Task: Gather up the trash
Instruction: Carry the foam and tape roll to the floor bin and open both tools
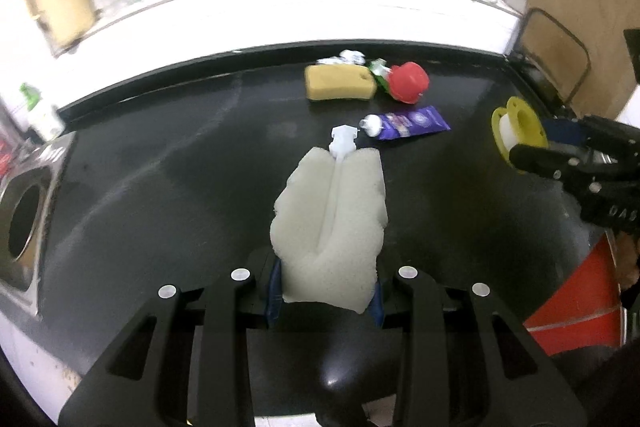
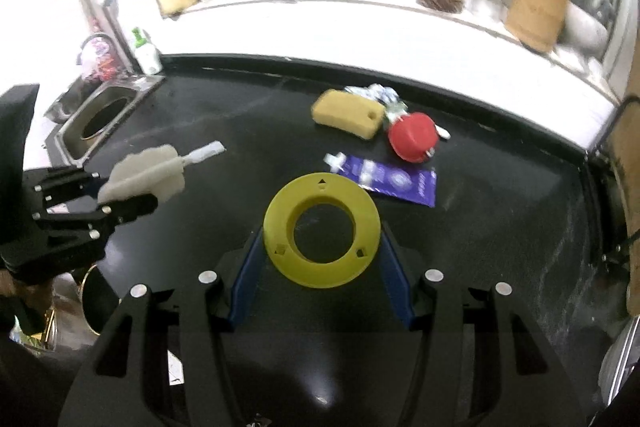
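My left gripper is shut on a white foam brush head with a white plastic stem, held above the black counter; it also shows in the right wrist view. My right gripper is shut on a yellow plastic spool, seen at the right in the left wrist view. On the counter lie a purple wrapper, a yellow sponge, a red cap and crumpled foil wrappers.
A steel sink with a round hole is set in the counter's left end, with a soap bottle behind it. Jars and a wooden utensil holder stand on the white sill. A red container sits below the counter edge at right.
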Motion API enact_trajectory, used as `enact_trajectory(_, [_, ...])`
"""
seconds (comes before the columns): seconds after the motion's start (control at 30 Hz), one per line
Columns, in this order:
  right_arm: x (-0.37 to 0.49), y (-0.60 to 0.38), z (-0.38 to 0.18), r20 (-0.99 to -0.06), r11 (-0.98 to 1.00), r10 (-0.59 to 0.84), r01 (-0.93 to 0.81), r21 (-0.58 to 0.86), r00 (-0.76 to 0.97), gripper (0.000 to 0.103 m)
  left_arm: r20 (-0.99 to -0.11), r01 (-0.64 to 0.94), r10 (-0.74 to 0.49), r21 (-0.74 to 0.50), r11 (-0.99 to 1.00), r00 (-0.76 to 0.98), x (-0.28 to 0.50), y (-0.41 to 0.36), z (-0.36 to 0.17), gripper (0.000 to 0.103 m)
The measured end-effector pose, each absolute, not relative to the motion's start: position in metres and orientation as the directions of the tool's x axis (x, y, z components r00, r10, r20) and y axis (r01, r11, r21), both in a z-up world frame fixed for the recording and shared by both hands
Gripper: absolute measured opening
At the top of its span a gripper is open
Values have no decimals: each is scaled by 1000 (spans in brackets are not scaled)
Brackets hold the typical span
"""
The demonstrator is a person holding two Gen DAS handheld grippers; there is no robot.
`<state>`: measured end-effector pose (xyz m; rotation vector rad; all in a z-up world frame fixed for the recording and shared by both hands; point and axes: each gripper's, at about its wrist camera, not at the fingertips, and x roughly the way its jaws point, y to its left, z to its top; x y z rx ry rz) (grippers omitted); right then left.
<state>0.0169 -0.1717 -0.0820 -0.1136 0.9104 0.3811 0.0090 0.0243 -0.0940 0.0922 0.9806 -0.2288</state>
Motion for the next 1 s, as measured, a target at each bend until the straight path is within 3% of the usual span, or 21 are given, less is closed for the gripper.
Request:
enact_trajectory(0.27, [2, -81, -36, -739, 822, 424, -564, 72, 523, 55, -791, -36, 43, 27, 999, 610, -55, 112, -52, 33])
enact_trajectory(0.53, [-52, 83, -42, -754, 543, 601, -828, 139, 267, 55, -803, -377, 266, 56, 925, 533, -154, 223, -57, 33])
enact_trajectory(0.77, [-131, 217, -89, -802, 283, 598, -937, 207, 4, 55, -861, -632, 347, 39, 774, 372, -264, 316, -114, 33])
enact_trajectory(1.0, [-192, 321, -167, -854, 183, 497, -944, 273, -151, 55, -902, -751, 311, -22, 659, 299, -332, 378, -192, 33])
